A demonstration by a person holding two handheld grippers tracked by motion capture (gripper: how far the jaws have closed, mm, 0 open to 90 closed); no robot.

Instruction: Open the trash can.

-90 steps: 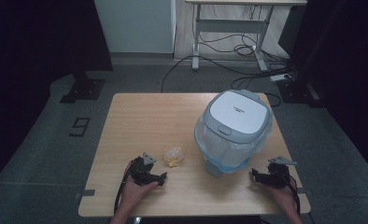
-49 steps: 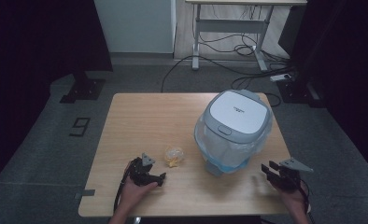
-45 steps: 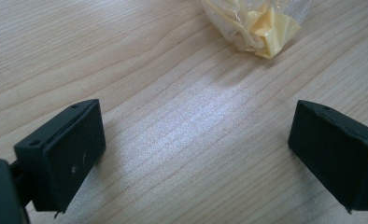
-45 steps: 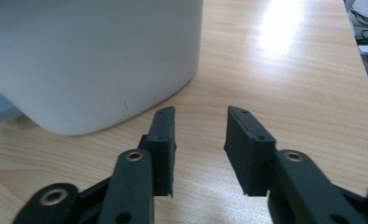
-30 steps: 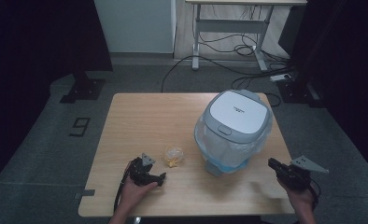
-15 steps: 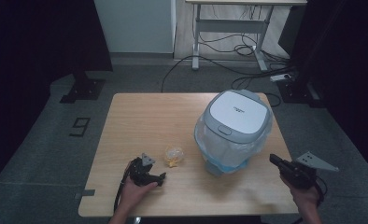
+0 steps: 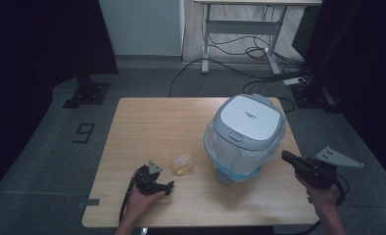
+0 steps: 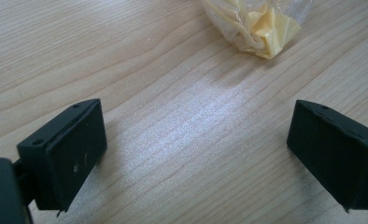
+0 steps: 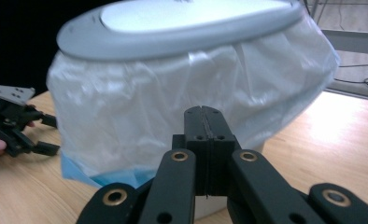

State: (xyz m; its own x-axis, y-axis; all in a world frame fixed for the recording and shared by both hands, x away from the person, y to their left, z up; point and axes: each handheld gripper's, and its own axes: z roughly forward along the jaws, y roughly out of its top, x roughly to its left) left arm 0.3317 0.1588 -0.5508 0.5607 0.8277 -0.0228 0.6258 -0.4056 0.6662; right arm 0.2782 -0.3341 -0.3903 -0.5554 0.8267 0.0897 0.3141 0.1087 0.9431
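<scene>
Held the right gripper (image 7: 286,156) off the table, jaws pressed fully together with nothing between, pointed at the side of the lidded bin (image 7: 245,132). Probably kept closed so as to serve as one stiff tip for pushing the lid button (image 7: 235,136) or lifting the grey lid (image 7: 250,115). Stopped near the bin but apart from it, facing the loose clear liner bag (image 9: 173,107) hanging out under the lid. Rested the left gripper (image 7: 169,186) low on the wooden table (image 7: 147,122), jaws wide apart and empty, aimed at the small yellow packet (image 7: 182,164) just ahead, likely made ready for picking it. Left the packet untouched between left gripper and bin, close enough for dropping inside.
</scene>
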